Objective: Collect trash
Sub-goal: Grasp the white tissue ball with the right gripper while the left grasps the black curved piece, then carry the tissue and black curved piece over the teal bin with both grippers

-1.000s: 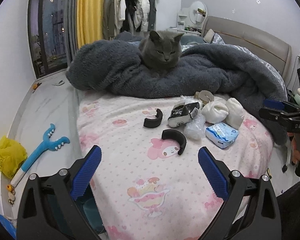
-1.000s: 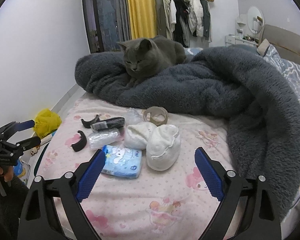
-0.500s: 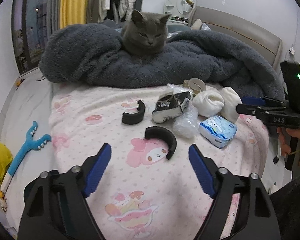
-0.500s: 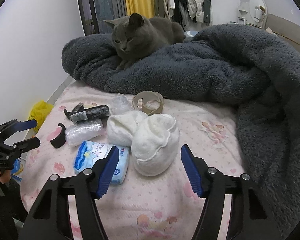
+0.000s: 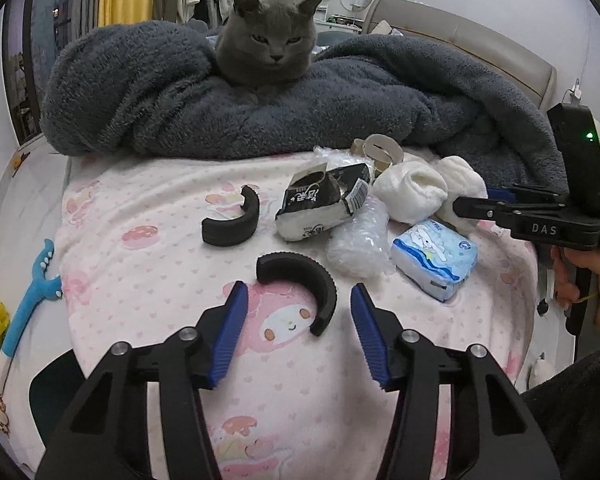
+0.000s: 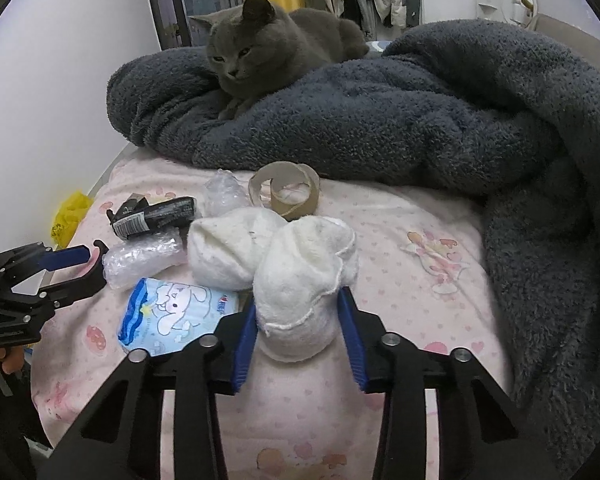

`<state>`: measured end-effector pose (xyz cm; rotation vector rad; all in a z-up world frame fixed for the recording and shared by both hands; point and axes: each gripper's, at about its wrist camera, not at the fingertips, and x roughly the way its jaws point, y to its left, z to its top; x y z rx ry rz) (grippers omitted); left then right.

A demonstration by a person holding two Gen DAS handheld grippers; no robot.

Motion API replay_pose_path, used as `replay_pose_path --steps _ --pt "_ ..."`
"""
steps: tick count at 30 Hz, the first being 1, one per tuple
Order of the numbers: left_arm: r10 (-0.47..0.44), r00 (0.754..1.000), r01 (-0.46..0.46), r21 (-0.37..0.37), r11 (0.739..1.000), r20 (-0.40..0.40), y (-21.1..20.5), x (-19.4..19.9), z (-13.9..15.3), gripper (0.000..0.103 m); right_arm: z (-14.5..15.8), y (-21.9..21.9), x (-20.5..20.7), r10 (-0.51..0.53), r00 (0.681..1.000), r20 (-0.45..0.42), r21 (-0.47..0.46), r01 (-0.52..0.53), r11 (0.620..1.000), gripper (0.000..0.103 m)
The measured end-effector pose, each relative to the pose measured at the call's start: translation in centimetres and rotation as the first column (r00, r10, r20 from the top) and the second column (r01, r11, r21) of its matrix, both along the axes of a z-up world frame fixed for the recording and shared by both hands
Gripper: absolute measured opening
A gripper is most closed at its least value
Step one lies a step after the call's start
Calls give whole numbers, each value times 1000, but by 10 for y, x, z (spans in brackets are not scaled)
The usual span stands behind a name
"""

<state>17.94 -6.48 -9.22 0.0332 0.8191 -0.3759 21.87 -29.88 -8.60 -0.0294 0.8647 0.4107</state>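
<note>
Trash is lying scattered on the pink cartoon-print bedsheet (image 5: pixel 148 256). Two black curved foam pieces are resting apart: one (image 5: pixel 233 222) farther back, one (image 5: pixel 300 280) nearer, arching open side down. A torn black-and-white wrapper (image 5: pixel 320 204) is sitting crumpled beside a clear plastic bag (image 5: pixel 358 240). A blue-and-white tissue pack (image 6: pixel 172 312) is lying flat, touching two white fluffy wads (image 6: pixel 304 276) that are leaning against each other. Behind them a brown cardboard tape ring (image 6: pixel 286 192) is standing on its edge, with more crinkled clear plastic (image 6: pixel 222 196) just beside it
</note>
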Motion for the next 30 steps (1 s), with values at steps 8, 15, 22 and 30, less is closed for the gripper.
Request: replay_pose_path --steps 8,15,22,30 --pt "27 1000 -27 21 999 2 -7 7 -4 53 4 -8 -1 -8 1000 14 4 8 1000 27" --pt "60 998 -61 -32 998 -18 2 14 -5 63 7 -14 -1 -19 1000 16 31 18 999 26" --pt "37 999 -37 -6 999 -17 -9 21 -10 52 21 -22 -3 -40 998 54 83 35 996 26" --pt "34 999 -34 -7 999 -20 -5 20 -8 41 41 -3 -2 -8 996 88 135 -4 991 26"
